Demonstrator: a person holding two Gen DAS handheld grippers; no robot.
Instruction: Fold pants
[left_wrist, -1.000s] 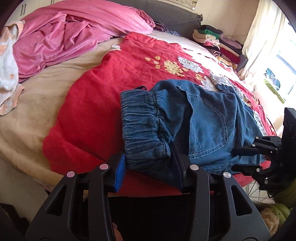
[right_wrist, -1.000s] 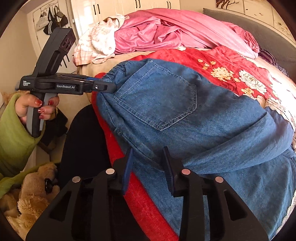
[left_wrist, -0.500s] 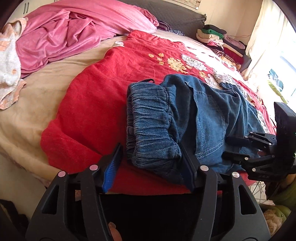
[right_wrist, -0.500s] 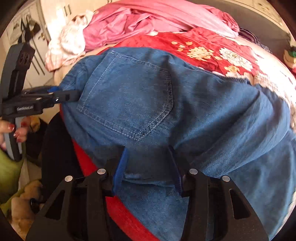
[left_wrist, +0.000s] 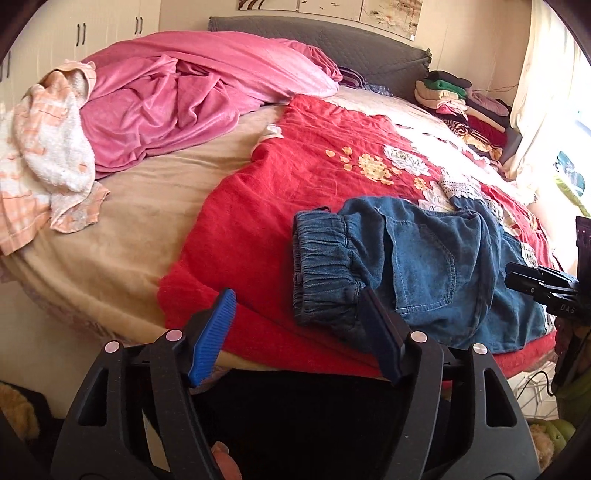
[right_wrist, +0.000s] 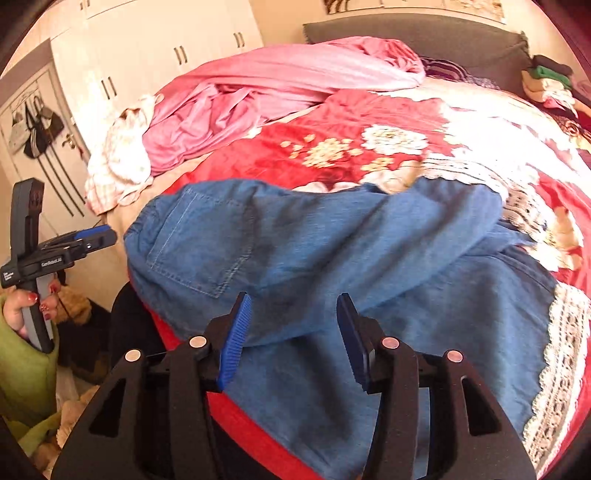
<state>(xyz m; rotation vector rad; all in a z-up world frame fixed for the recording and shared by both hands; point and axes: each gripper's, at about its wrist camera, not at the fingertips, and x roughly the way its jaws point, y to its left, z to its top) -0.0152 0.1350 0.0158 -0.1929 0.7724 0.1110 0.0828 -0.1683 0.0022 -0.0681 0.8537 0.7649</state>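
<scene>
Clearly, the left tongs (left_wrist: 295, 332) were opening, their blue pads (left_wrist: 212, 334) wide apart and gripping nothing; the gathered waistband (left_wrist: 325, 254) of the pants (left_wrist: 424, 266) lay just beyond the pad at 3 o'clock, apart from it. The pants sat folded on the red blanket (left_wrist: 280, 206) at the near edge of the bed (left_wrist: 147, 221), with a pink quilt (left_wrist: 192, 96) heaped at 11 o'clock. Further right, the right tongs (right_wrist: 293, 332) were opening too, hovering above the blue denim with nothing pinched. A back pocket (right_wrist: 207, 243) showed at 10 o'clock from them, lace trim (right_wrist: 561, 350) at 3 o'clock.
</scene>
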